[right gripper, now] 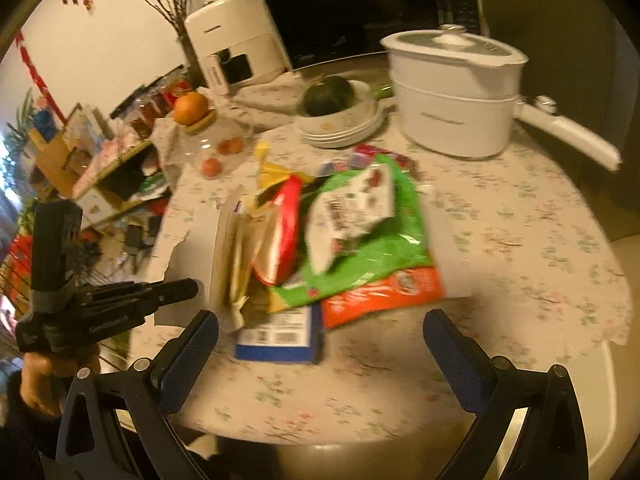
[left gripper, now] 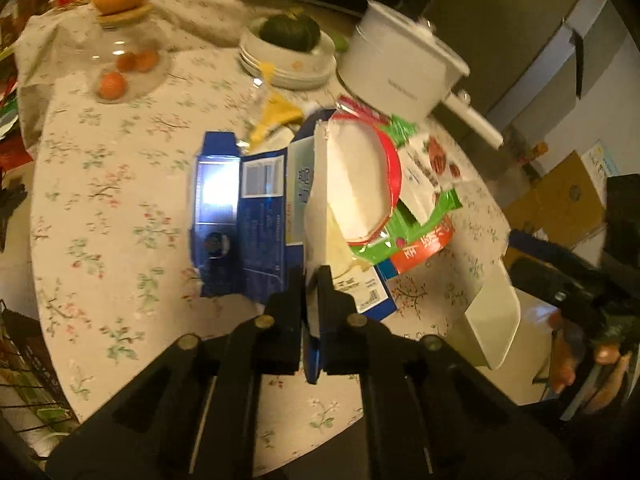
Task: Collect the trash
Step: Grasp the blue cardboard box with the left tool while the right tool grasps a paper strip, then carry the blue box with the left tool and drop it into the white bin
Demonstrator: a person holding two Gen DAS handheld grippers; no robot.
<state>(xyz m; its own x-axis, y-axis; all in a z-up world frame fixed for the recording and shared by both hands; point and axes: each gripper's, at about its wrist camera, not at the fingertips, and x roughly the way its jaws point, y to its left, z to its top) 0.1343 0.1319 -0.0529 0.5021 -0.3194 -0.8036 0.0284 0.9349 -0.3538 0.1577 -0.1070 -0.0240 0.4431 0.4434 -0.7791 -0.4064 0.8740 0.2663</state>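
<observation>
Early stage: left gripper (left gripper: 311,280) jaws clamped on the flattened blue cardboard carton (left gripper: 256,216) edge, green plastic snack wrapper (right gripper: 372,240) piled just beyond; right gripper (right gripper: 320,344) jaws wide, empty; nothing binned yet.

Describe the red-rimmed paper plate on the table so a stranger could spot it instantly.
Start at the white electric pot on the floral tablecloth. In front of it lies a trash pile; the paper plate sits tilted atop a green wrapper, the only round, white-centred item with a red rim.
</observation>
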